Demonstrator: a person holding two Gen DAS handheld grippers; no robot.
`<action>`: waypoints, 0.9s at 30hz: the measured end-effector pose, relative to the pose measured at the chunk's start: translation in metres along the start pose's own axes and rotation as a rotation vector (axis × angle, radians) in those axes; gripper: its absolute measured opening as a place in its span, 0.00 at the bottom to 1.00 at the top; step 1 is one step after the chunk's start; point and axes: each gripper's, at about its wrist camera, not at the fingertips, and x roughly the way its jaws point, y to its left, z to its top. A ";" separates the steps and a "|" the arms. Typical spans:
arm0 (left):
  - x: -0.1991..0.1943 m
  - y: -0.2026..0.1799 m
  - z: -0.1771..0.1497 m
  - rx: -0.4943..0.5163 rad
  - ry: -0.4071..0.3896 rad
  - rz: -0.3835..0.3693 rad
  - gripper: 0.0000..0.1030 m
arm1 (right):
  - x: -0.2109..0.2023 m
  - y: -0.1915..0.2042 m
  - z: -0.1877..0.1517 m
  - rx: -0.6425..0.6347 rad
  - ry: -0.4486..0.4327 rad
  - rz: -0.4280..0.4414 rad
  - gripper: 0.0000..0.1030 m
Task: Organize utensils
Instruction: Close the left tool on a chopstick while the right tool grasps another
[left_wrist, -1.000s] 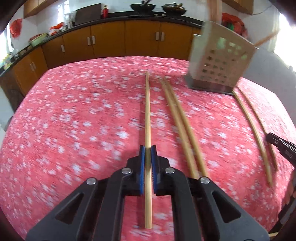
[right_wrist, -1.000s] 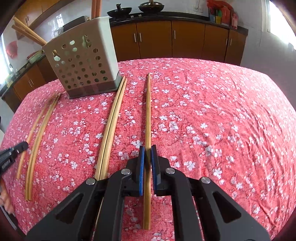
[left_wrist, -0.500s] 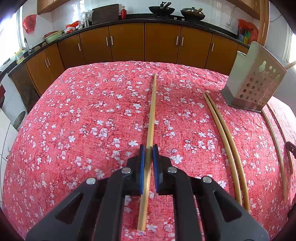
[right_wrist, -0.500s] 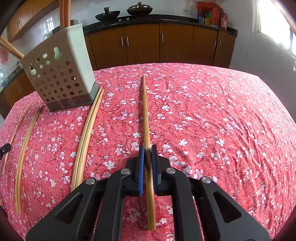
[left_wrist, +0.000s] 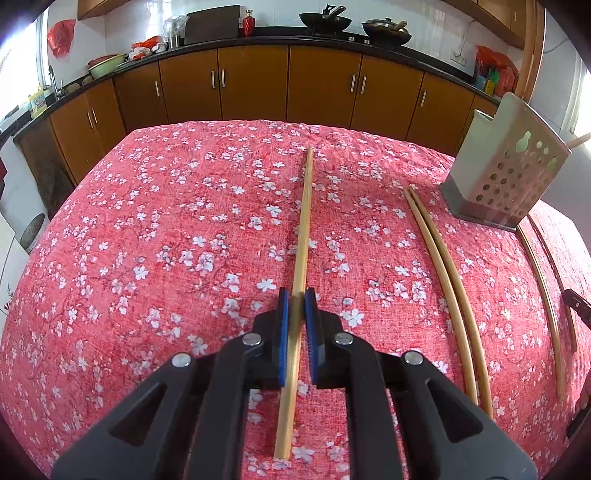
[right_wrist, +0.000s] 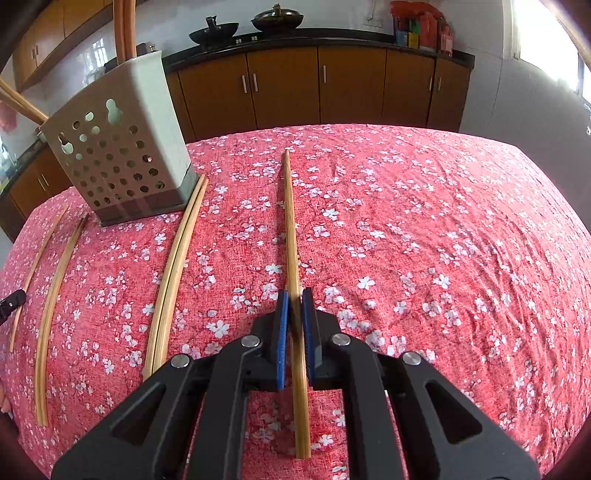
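Currently, a single bamboo chopstick (left_wrist: 303, 236) is clamped between the blue pads of the left tool (left_wrist: 296, 310), its length running forward over the red floral tablecloth (left_wrist: 166, 240) and its near end passing back under the black arms. In the right wrist view, a second chopstick (right_wrist: 291, 229) is gripped in the same manner by the right tool (right_wrist: 295, 308), with the jaws closed tight on the stick and the far tip pointed toward the brown kitchen cabinets (right_wrist: 351, 85). Whether the held sticks rest on the cloth or are lifted just above it cannot be told. A perforated grey utensil holder (right_wrist: 122, 155) is seen standing upright on the tabletop, between the two tools, with long chopstick ends protruding from its top. A touching pair of chopsticks (right_wrist: 177, 266) is laid flat just beside the holder's base, on its side toward the right tool. Two more chopsticks (right_wrist: 55, 295) are laid slightly apart from each other on the holder's other side, toward the left tool. In the left wrist view, the same holder (left_wrist: 506, 166) is shown at the right, with one pair (left_wrist: 447, 288) on its near side and another pair (left_wrist: 543, 302) beyond, near the black tip of the right tool at the frame edge. Woks (left_wrist: 325, 22) are seen on the dark counter behind.
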 end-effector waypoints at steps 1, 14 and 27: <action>0.000 0.000 0.000 -0.001 0.000 -0.002 0.11 | 0.000 0.000 0.000 0.000 0.000 0.000 0.09; 0.000 -0.002 0.002 -0.004 0.002 -0.001 0.11 | 0.000 0.000 0.001 0.001 0.001 -0.001 0.09; -0.001 -0.003 0.003 -0.009 0.005 -0.003 0.11 | 0.000 0.000 0.001 0.001 0.002 0.000 0.09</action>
